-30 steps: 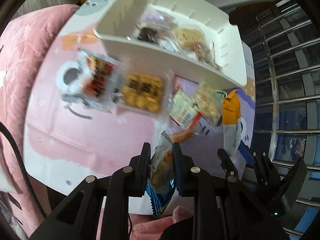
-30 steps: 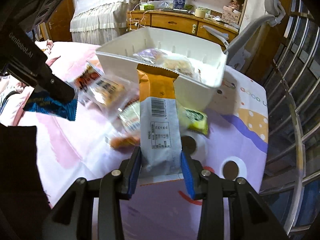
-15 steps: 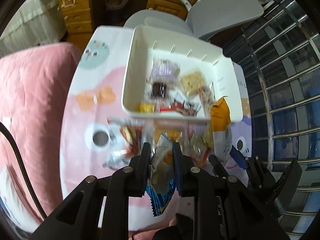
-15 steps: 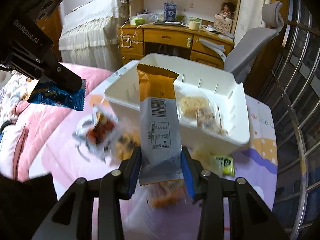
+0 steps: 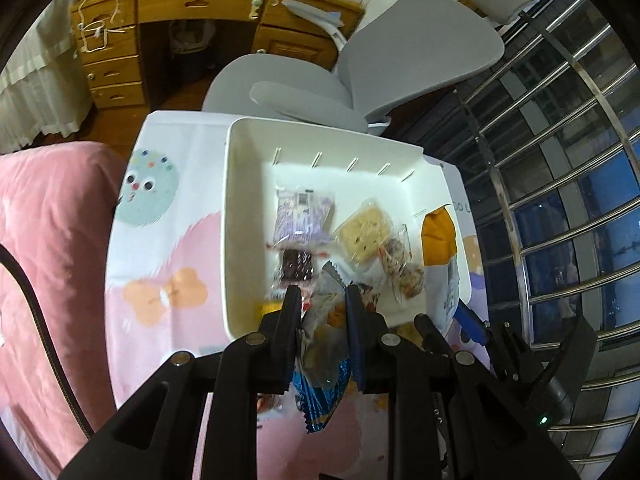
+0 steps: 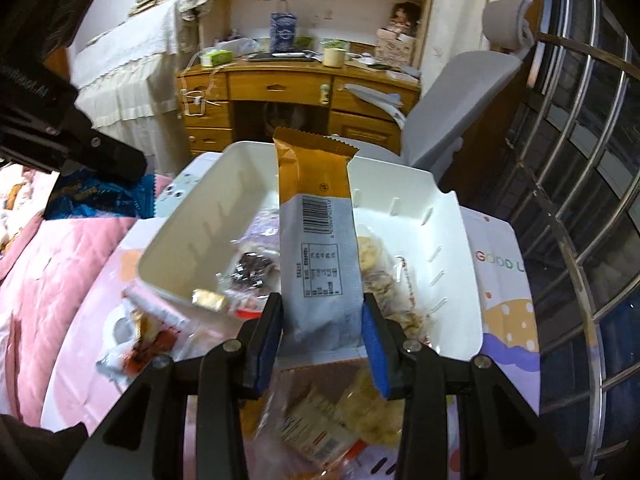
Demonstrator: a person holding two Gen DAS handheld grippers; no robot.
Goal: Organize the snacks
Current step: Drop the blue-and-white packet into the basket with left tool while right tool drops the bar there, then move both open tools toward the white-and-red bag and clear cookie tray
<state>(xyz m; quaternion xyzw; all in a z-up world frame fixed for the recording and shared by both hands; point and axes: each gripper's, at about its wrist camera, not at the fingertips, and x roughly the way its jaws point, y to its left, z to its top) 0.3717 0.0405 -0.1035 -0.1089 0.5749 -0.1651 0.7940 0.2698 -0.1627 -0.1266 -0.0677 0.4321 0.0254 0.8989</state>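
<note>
Both grippers hung over the white bin [image 5: 244, 216] at the desk's far edge — left gripper [image 5: 323, 300] clenched on a blue-edged snack packet [image 5: 324, 344], right gripper [image 6: 322, 312] grasping an orange-and-grey pouch [image 6: 318, 248]; released too near the rim, either risked sliding outside.

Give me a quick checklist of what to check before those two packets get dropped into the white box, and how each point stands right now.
1. Left gripper grips the blue packet: ok, jaws pinch it.
2. Right gripper grips the orange and grey packet: ok, held upright between the jaws.
3. White box lies ahead of both grippers: ok.
4. Free space in the box: ok, its far end is bare; snacks fill the near part.
5. Packets fully past the box's near rim: cannot tell.
6. Loose snacks left on the table for later: ok, several in view.
</note>
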